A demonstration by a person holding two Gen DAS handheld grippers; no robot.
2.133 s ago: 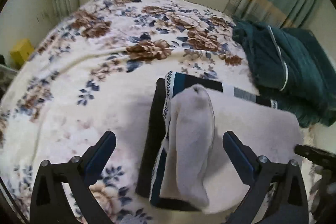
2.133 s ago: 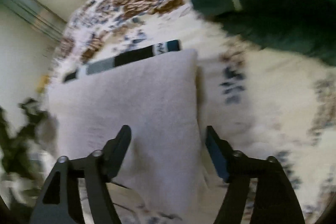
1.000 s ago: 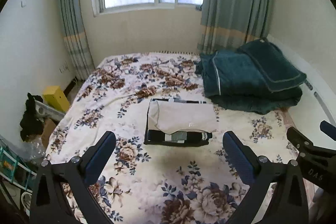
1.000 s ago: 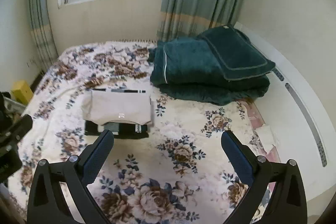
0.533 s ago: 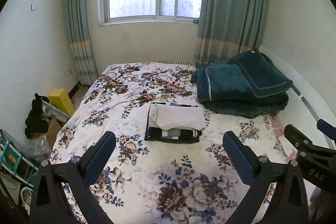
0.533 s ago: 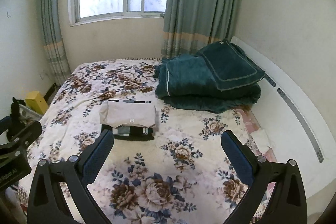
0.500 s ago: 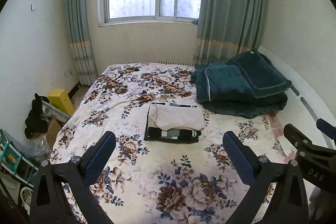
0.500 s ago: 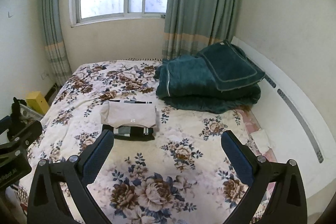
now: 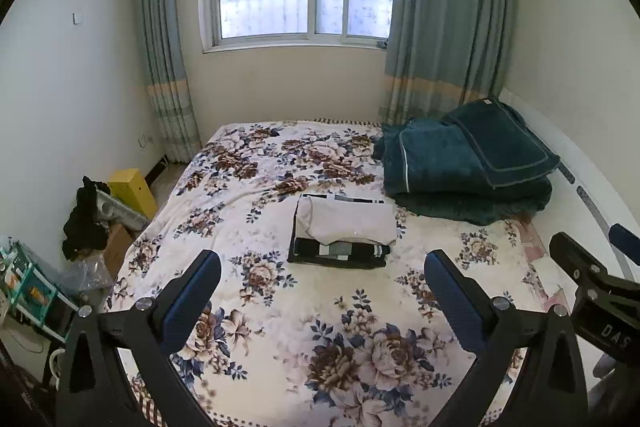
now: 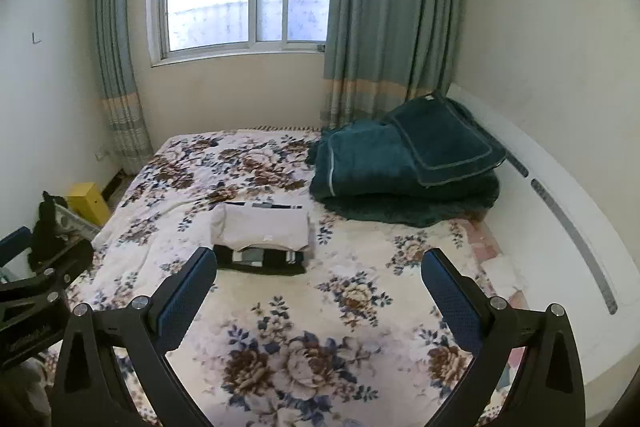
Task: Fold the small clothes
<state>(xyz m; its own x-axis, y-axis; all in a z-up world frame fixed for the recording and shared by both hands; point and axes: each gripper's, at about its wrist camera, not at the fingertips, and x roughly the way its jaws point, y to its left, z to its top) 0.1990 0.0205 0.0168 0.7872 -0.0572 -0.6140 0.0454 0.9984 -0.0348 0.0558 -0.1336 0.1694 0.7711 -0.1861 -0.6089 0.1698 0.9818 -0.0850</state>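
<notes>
Bedroom, window wall behind; floral bed (image 9: 280, 307) carrying a folded beige garment (image 9: 346, 223) stacked on a folded dark patterned garment (image 9: 340, 253) at mid-mattress, teal blankets (image 9: 464, 167) just beside. Folding appears complete; any remaining step would be squaring the stack's edges gently. Left hand-held gripper (image 9: 322, 287) and right hand-held gripper (image 10: 319, 285): both spread wide, empty, well apart from the stack.

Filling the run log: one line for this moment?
left gripper: open, empty | right gripper: open, empty | folded beige garment: atop dark patterned garment | bed
</notes>
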